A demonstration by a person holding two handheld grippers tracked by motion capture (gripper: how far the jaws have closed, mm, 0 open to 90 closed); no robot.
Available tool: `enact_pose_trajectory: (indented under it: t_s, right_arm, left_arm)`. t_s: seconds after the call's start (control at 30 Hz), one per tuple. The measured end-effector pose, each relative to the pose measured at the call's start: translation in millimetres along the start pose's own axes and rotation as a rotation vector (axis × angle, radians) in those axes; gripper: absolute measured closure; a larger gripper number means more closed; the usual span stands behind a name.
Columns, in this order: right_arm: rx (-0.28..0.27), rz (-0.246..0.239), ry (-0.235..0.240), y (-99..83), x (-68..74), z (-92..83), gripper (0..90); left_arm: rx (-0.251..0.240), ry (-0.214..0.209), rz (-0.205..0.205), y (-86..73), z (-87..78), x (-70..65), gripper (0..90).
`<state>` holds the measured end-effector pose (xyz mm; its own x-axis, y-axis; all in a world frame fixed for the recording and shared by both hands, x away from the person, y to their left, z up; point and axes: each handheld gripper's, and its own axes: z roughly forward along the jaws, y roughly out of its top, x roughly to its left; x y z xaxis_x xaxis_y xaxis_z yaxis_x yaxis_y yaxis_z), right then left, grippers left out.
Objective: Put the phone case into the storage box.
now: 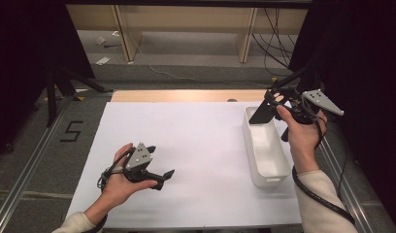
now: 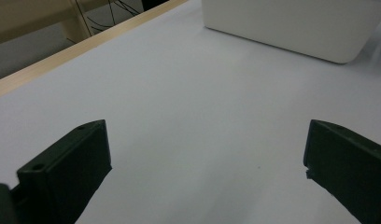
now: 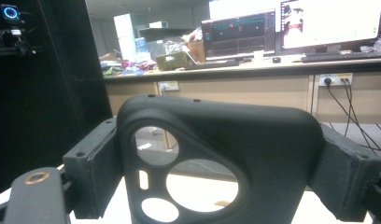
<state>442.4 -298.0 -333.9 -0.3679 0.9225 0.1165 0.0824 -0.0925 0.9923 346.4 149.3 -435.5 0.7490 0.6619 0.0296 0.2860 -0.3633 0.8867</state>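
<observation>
A black case (image 1: 262,114) with round cut-outs is being gripped between the jaws of the right claw (image 1: 270,108) above the far end of the white bin (image 1: 265,154) at the counter's (image 1: 201,145) right edge, while the left claw (image 1: 161,166) is being held open, empty, near the counter's front left.

A single readable mark is showing: the digit "5" (image 1: 71,131), laid out in black tape on the grey floor (image 1: 36,160), sitting at about nine o'clock from the white bench (image 1: 196,145) in the high view. In the right gripper view, the monitor screens (image 3: 291,25) at one o'clock are glowing, but their writing is staying too small and blurred to read.
</observation>
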Motion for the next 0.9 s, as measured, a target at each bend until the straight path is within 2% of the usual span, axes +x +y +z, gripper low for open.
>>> enact_pose_trajectory:
  t_s: [0.9]
  right_arm:
    - [0.015, -0.015, -0.032, -3.5, -6.2, 1.4, 15.5]
  left_arm:
    - [0.000, -0.005, 0.000, 0.1, 0.8, -0.5, 0.6]
